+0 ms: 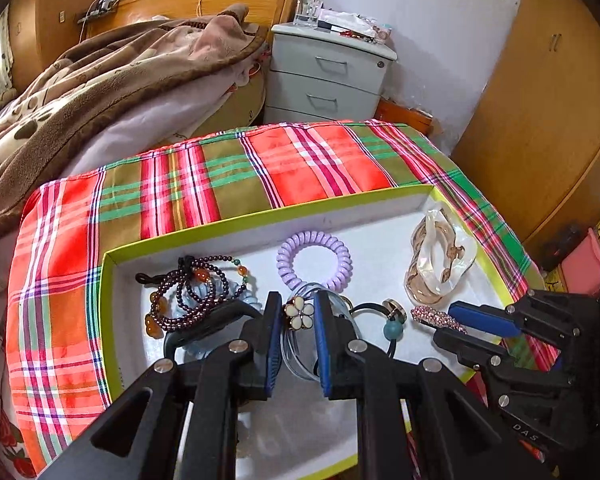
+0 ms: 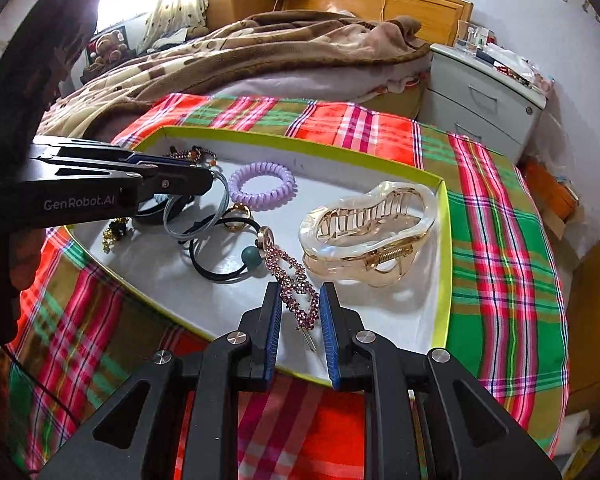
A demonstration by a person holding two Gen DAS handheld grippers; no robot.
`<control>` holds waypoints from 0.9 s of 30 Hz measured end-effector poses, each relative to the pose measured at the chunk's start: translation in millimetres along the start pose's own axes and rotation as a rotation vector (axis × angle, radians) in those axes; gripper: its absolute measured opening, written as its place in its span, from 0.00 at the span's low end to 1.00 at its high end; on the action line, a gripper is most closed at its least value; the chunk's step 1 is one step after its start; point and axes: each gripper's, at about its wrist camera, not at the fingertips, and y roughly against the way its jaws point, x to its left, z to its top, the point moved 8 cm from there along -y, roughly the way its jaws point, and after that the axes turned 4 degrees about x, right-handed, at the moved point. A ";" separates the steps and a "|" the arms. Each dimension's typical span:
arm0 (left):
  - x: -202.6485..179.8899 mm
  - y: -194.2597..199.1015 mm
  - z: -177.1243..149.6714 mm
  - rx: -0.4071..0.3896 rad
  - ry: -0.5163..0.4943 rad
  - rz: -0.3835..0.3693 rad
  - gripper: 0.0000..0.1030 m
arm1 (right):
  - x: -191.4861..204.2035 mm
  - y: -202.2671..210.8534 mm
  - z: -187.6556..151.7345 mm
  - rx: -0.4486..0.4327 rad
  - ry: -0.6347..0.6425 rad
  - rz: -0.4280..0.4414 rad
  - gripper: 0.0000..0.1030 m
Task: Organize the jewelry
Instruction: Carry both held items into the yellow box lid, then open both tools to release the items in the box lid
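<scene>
**Ana:** Through the left wrist camera, your left gripper (image 1: 298, 312) has its pads narrowed around the flower ring (image 1: 299, 312), low over the tray (image 1: 204, 236). I can't tell whether the pads truly pinch it or only flank it. The grey-blue hair ties (image 1: 296, 356) lie right under it, so you may drag a loop up with the ring.

**Ben:** And the beaded bracelets (image 1: 192, 296) just to the left?

**Ana:** Near your left finger; swing that way and you snag them.

**Ben:** From the right wrist camera?

**Ana:** Your right gripper (image 2: 299, 304) stands narrow around the rhinestone hair clip (image 2: 294, 282), at the tray's near edge. Whether it grips, I can't tell. The clip's far end touches the black hair tie with the teal bead (image 2: 224, 252), so lifting may pull that along. The clear claw clip (image 2: 370, 236) sits just beside; a sideways nudge could shove it against the tray wall.
</scene>
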 end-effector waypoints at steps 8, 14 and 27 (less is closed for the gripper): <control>1.1 -1.9 1.4 0.005 0.013 -0.004 0.17 | -0.9 -4.0 3.0 0.017 -0.004 0.022 0.20; 0.1 -2.5 2.0 0.012 0.012 -0.001 0.18 | -2.1 -5.6 3.2 0.025 -0.016 0.035 0.20; -1.1 -2.2 2.3 0.018 0.008 0.007 0.23 | -4.1 -7.6 2.5 0.036 -0.051 0.064 0.21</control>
